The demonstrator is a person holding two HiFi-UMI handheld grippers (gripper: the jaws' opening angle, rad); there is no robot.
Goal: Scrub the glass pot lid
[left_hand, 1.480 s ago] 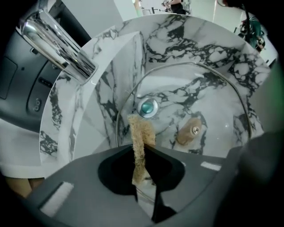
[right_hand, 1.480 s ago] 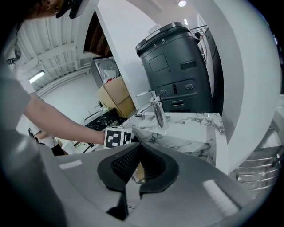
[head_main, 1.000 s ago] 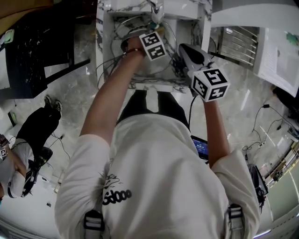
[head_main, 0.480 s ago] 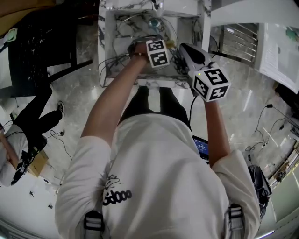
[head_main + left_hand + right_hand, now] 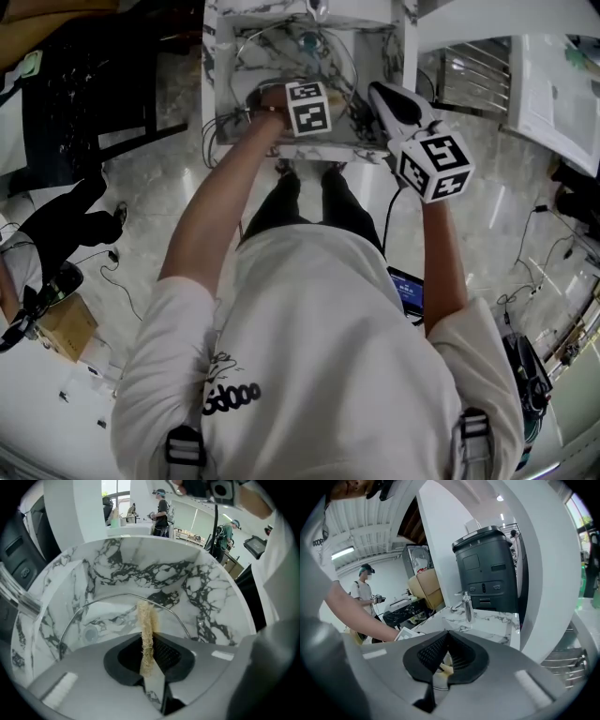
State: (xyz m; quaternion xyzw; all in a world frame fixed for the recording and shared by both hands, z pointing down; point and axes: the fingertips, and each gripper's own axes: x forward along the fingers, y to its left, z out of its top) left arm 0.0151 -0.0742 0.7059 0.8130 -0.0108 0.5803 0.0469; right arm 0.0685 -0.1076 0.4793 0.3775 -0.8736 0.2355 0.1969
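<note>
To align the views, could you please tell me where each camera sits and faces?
Head view: on the head, steeply down; torso, arms, left gripper, right gripper.
Left gripper view: into the sink, at the glass lid; fingers pinch scrubber.
Right gripper view: toward the faucet; fingers together.
Shared: sink, in head and left gripper views.

There are two grippers, the left gripper (image 5: pixel 147 666) and the right gripper (image 5: pixel 442 665). One sink (image 5: pixel 154 573) lies at twelve o'clock in the head view, and one lid (image 5: pixel 105 616) is in it. There is one scrubber (image 5: pixel 146 630) and one tap (image 5: pixel 467 605). One black bin (image 5: pixel 487 569) is at one o'clock in the right gripper view.
</note>
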